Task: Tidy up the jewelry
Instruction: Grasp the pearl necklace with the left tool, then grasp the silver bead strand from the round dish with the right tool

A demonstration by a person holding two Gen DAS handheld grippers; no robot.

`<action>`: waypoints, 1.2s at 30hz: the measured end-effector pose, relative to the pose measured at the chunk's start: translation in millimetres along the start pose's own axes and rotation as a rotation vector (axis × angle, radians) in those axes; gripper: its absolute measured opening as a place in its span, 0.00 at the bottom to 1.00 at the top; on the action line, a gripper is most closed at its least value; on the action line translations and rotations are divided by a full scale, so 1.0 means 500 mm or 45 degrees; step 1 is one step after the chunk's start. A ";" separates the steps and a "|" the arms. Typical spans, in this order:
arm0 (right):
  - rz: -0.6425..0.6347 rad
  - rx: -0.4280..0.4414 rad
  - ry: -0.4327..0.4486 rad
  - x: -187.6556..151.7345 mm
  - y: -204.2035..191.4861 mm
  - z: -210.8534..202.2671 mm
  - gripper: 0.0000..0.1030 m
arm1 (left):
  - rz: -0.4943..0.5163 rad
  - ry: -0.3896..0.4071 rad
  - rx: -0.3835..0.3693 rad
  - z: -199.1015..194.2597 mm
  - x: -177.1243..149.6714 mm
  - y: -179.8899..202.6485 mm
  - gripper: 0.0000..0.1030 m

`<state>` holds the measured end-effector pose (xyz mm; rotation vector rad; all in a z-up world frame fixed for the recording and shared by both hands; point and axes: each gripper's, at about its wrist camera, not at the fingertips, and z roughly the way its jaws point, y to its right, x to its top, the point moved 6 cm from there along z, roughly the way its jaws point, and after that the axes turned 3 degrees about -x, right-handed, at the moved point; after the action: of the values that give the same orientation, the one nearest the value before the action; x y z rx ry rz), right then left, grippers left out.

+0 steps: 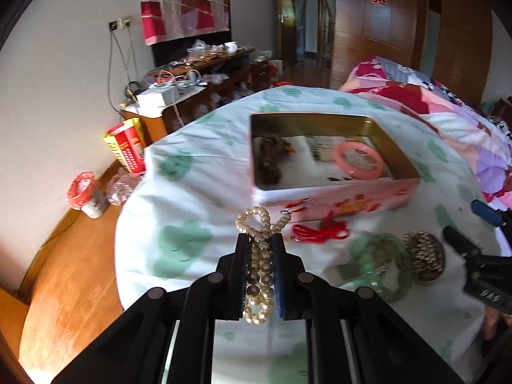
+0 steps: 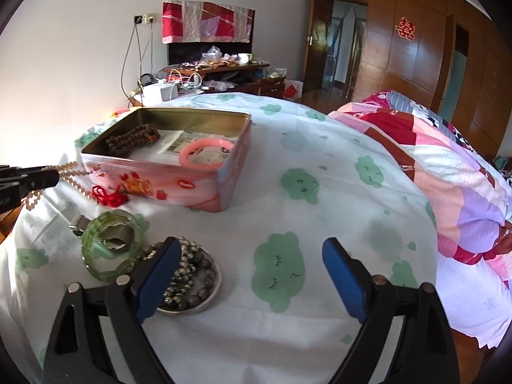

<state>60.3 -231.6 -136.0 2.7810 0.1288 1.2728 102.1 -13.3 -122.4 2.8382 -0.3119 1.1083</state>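
Both grippers are chunky matte black plastic with linkage arms, and there's a round silver pin at each pivot. The left gripper [image 1: 260,240] and right gripper [image 2: 251,249] both have flat blue pads lining the inside of their fingers [image 2: 336,256].

A bed [image 2: 320,147] in a white sheet with green clouds fills the room, a patchwork quilt [image 2: 448,166] beside it. White wall [image 1: 64,80], cluttered wooden sideboard [image 2: 224,68], wood-panelled wardrobe [image 2: 416,48], open door [image 2: 339,41], sunlit wooden floor [image 1: 70,272].
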 end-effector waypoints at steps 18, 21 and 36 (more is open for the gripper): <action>-0.127 0.187 -0.111 -0.029 -0.099 0.018 0.38 | 0.003 -0.065 0.037 0.047 -0.056 -0.014 0.13; -0.125 0.209 -0.123 -0.034 -0.101 0.017 0.26 | 0.002 -0.063 0.034 0.044 -0.058 -0.012 0.13; -0.080 0.242 -0.021 -0.005 -0.091 -0.021 0.12 | 0.001 -0.009 0.005 0.004 -0.039 -0.001 0.13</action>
<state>48.7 -186.1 -136.1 2.9169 0.3504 1.2859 89.4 -10.0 -137.0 2.8465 -0.3121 1.1006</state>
